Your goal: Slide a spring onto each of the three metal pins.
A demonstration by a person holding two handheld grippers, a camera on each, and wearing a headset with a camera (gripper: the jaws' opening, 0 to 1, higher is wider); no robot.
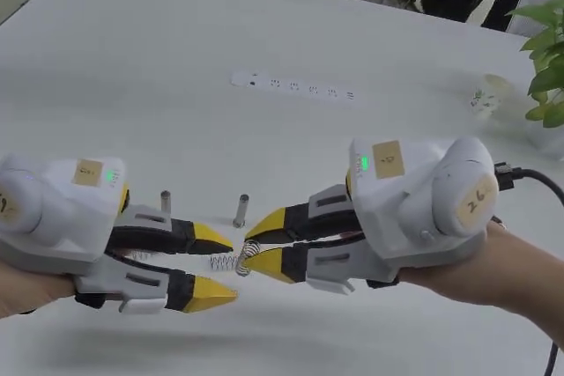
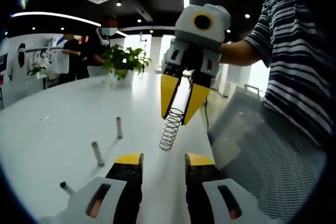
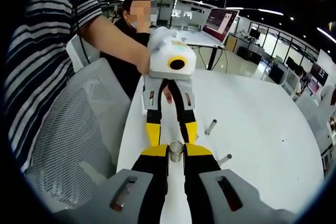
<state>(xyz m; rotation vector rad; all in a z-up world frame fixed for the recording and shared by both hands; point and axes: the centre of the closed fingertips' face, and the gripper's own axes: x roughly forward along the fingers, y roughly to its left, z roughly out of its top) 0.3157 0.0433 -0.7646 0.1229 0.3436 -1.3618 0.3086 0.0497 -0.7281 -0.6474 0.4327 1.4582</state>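
Right gripper (image 1: 245,254): jaws are pinching one end of the spring (image 1: 225,262).
Left gripper (image 1: 234,269): jaws are standing apart, gripping nothing, tips facing the right gripper's.
Spring: is sticking out from the right gripper's tips toward the left gripper's gap, just above the table (image 1: 176,59).
Pins (image 1: 241,210): head view is showing two upright; left gripper view is showing a third pin (image 2: 65,187).

Right yellow-tipped gripper (image 1: 249,251) pinches thin coiled steel spring (image 1: 226,261) (held level); left gripper (image 1: 233,268) gapes; grey metal pins (image 1: 241,210) upright behind.
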